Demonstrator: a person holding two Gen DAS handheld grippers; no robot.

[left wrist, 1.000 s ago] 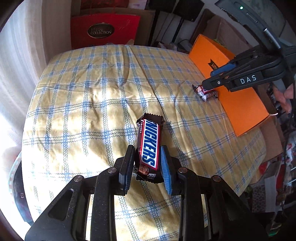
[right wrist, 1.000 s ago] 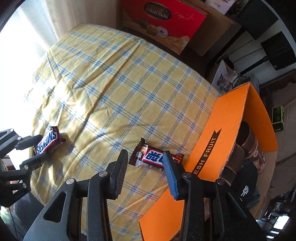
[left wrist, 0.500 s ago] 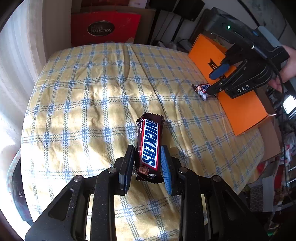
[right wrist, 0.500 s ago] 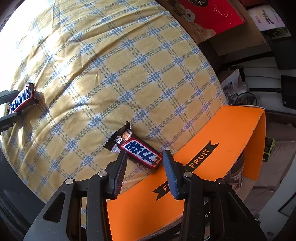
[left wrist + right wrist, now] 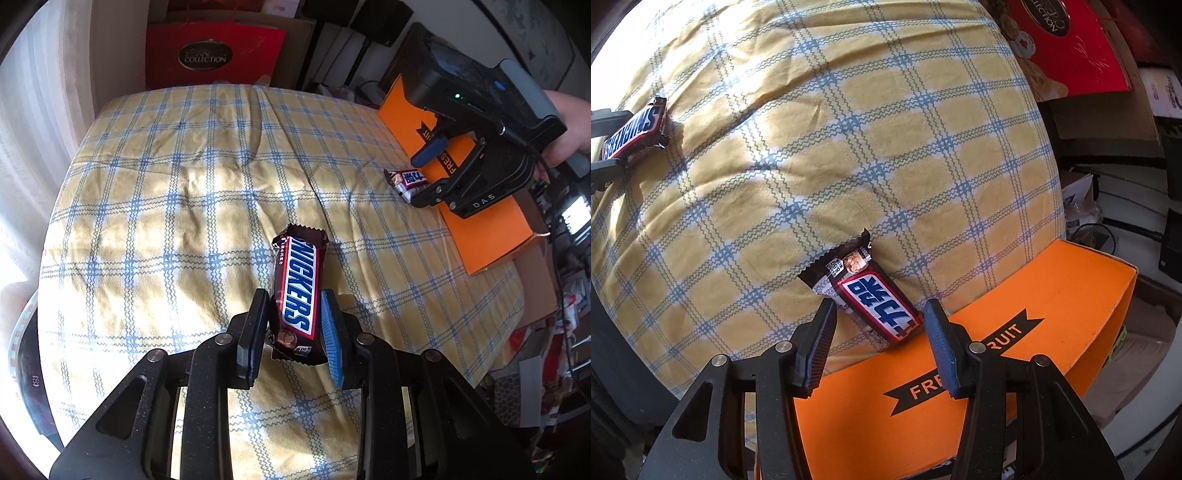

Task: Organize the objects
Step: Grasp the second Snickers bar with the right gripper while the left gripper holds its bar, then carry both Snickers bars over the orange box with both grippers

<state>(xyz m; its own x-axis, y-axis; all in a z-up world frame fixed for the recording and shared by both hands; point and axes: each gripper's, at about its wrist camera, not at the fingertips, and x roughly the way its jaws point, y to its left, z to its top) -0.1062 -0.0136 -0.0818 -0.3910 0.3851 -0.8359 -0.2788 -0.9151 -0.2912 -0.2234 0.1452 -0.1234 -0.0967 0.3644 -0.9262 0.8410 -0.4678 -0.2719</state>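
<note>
1. Left wrist view: your left gripper (image 5: 294,326) is clamped on the Snickers bar (image 5: 298,291). The bar's long axis runs 12–6 along the fingers, far end sticking out past the tips over the checked cloth (image 5: 177,206). The wrapper is glossy brown film with crimped ends, so it is likely slippery.
2. Same view: your right gripper (image 5: 424,173) is at 2 o'clock, tips down at the second bar (image 5: 408,180), which lies touching the edge of the orange box (image 5: 491,236).
3. Right wrist view: your right gripper (image 5: 879,336) is open and straddles the second bar (image 5: 871,295) without touching it. The bar lies between the tips, long axis 10–4, skewed to the fingers. You probably need some wrist rotation before closing.
4. Same view: the near end of that bar abuts the orange box (image 5: 1052,302), which is flat, stiff card. The cloth is soft and wrinkled, so expect it to give under the tips.
5. The left gripper's bar (image 5: 633,133) shows at 9 o'clock, well apart.
</note>
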